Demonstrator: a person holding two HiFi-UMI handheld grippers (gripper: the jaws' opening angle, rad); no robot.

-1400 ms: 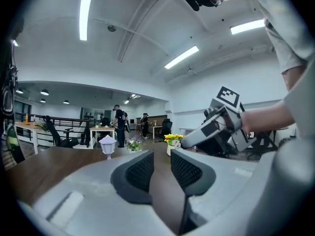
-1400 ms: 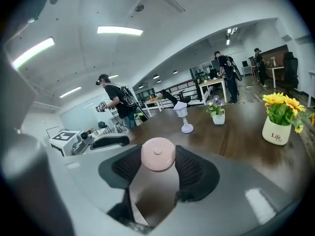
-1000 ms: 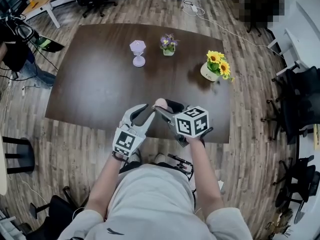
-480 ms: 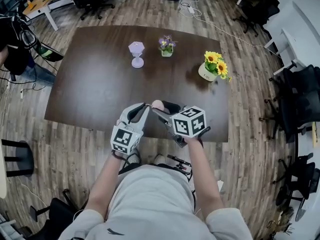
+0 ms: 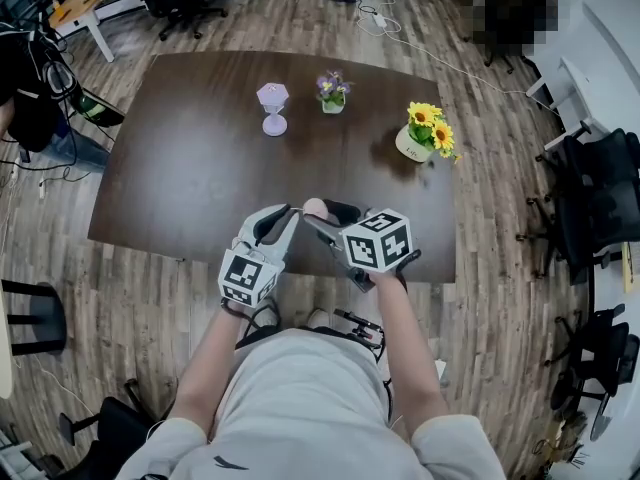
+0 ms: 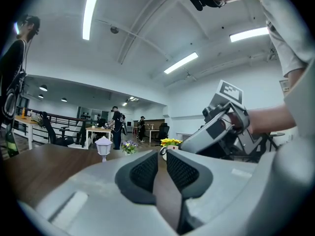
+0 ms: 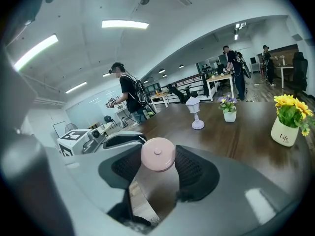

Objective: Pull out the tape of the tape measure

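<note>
While the right gripper [image 5: 326, 214] stays clamped on the round pink tape measure [image 7: 158, 154], its pads pressing the case from both sides, the change belongs to the left gripper [image 5: 291, 212]; a second ago its jaws gaped wide in the head view, and they have since closed to a narrow slit and eased back a touch. Both tools hang just below the middle of the head view, over the near edge of the dark table [image 5: 200, 168]; the left tips sit just beside the case, on its left. Seen from the left gripper view, the pads stand slightly apart and only table wood shows through the gap; no tape is visible between them, and whether the thin end tab is caught at the very tips cannot be told. No drawn-out length of tape shows between the two tools in any view; so the pull itself looks not yet begun, and this reads as the attempt to catch the tab. Next, by my judgement, the left jaws need a firm pinch on that tab, then a steady draw toward the left of the frame while the right holds the case still; a loose pinch would likely let the tab slip free. Well beyond, near the top of the frame, a lilac lantern ornament [image 5: 273, 106] and a sunflower pot [image 5: 425, 136] stand clear of the work.
</note>
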